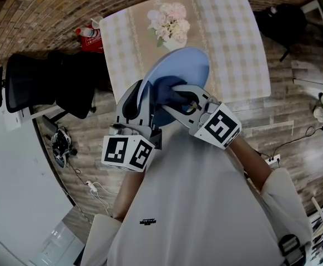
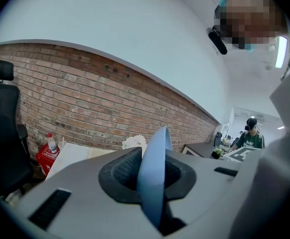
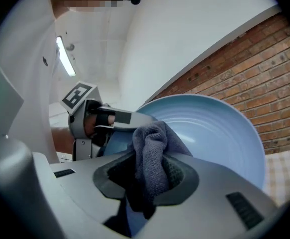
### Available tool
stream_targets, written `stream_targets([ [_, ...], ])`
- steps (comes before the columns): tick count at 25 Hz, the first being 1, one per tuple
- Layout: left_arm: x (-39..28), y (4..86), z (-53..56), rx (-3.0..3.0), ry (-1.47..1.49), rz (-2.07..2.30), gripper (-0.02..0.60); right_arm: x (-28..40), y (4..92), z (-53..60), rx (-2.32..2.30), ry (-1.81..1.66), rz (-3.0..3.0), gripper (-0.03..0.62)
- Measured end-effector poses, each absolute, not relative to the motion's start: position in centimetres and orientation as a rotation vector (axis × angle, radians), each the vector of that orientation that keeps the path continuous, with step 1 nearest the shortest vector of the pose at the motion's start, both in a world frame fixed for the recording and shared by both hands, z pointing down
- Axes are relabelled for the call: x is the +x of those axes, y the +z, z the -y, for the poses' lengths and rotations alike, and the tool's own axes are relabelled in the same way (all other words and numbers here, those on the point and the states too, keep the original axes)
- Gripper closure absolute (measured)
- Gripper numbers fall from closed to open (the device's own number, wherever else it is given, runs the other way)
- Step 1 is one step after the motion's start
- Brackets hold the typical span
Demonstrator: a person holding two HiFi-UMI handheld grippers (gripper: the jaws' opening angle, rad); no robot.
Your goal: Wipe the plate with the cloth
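Jaws of the left gripper (image 1: 141,112) clamp the rim of a blue plate (image 1: 186,65), held tilted above the checked tabletop (image 1: 236,49). The right gripper (image 1: 179,100) has its jaws pinching a dark cloth (image 1: 164,90) against the plate's face. Flowers (image 1: 170,22) stand farther back

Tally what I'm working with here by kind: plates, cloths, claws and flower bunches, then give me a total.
Plate: 1
Cloth: 1
Claws: 2, left claw and right claw
Flower bunch: 1
Total: 5
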State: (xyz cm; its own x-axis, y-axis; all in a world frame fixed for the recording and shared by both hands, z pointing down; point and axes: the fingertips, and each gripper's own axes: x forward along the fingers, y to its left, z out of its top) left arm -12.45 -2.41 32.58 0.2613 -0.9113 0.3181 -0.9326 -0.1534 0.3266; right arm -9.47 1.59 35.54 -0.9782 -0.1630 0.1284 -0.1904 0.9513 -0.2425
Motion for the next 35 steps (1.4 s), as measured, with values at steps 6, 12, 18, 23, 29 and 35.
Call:
stream_targets([
  [6,-13.5,33.1,1.9,2.049,0.068,1.709,0.534,-7.2,35.1,2.0,0.480,0.454,3.027,0.476],
  [12,-15.1,32.9,1.9,2.022,0.065,1.751,0.534,-4.2,34.8,5.6,0.682,0.460,3.011,0.476],
  [18,-16.7,32.9,1.6,1.985,0.067,1.793,0.534,0.2,35.5,8.7,0.914,0.412,2.941,0.476],
  [23,-18.2,33.1,1.6,1.958,0.062,1.832,0.534,4.3,37.0,10.4,1.117,0.381,2.822,0.477],
  [29,-19.9,33.5,1.3,1.913,0.069,1.865,0.534,7.3,38.4,10.7,1.261,0.424,2.716,0.477],
  [35,-20.9,33.1,1.1,1.897,0.042,1.861,0.534,7.9,38.8,10.5,1.291,0.465,2.679,0.477],
])
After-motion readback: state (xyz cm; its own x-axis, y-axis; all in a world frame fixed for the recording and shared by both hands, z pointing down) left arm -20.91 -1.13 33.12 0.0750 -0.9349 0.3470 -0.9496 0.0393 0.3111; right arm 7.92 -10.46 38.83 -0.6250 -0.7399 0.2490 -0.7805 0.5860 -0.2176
